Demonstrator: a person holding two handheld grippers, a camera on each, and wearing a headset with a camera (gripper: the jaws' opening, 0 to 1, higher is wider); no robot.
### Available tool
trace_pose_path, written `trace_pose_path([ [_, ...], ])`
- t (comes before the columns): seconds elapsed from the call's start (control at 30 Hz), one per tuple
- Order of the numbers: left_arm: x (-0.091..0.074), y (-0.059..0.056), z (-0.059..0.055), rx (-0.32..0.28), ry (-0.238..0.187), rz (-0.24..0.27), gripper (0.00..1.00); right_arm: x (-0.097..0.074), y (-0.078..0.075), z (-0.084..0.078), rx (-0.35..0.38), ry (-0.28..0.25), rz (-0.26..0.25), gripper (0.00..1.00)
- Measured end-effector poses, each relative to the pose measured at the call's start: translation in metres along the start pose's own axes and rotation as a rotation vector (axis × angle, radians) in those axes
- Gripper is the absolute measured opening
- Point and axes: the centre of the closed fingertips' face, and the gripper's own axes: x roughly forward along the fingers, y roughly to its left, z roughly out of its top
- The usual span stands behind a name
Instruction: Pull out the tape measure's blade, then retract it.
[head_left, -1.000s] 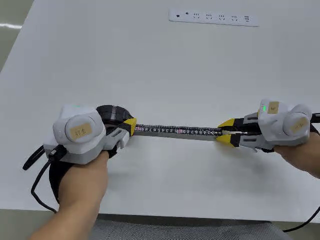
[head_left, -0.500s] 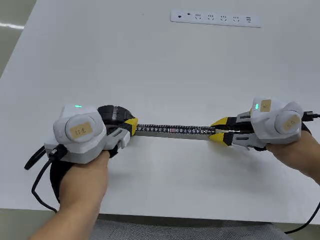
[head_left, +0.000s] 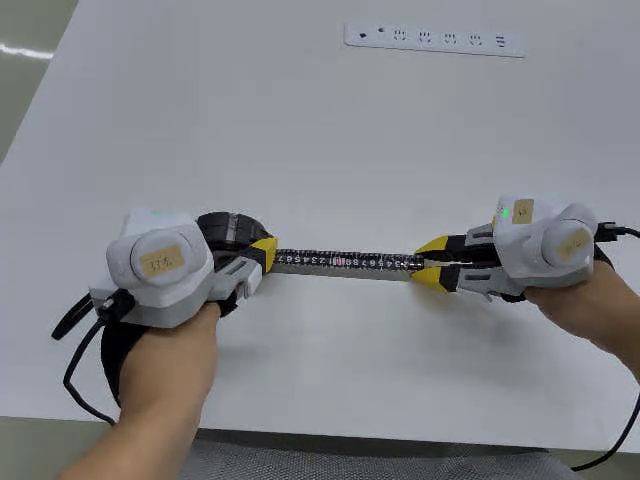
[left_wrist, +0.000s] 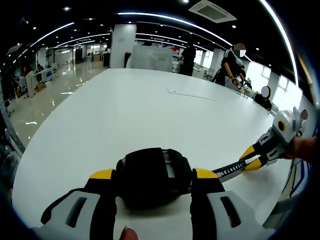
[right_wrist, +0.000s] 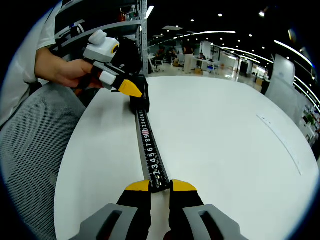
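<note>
The fingers (right_wrist: 137, 186) of the right gripper (right_wrist: 160, 186) are pinched narrow on the free end of the blade (right_wrist: 149, 150). The left gripper (left_wrist: 154, 175) has its fingers clamped on either side of the black tape measure (head_left: 228, 228), which looks to sit on the counter (head_left: 300, 130) near the front edge, at the person's left. The blade runs straight between the two grippers, low over the counter, with its numbers facing up.

The thin grip on the blade end is the main risk. If it slips, the spring would likely whip the blade back into the tape measure. Pulling off line could kink the blade or twist the tape measure in the left fingers. A power strip (head_left: 435, 40) lies well apart at the far side.
</note>
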Motion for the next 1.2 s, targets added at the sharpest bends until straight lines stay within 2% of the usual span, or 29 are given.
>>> trace_pose_path([
  [0.5, 0.0, 0.001, 0.001, -0.011, -0.001, -0.004, 0.55, 0.019, 0.004, 0.02, -0.021, -0.018, 0.027, 0.09],
  [1.2, -0.001, 0.003, 0.001, -0.024, -0.002, -0.011, 0.55, 0.043, 0.007, 0.036, -0.034, -0.04, 0.068, 0.09],
])
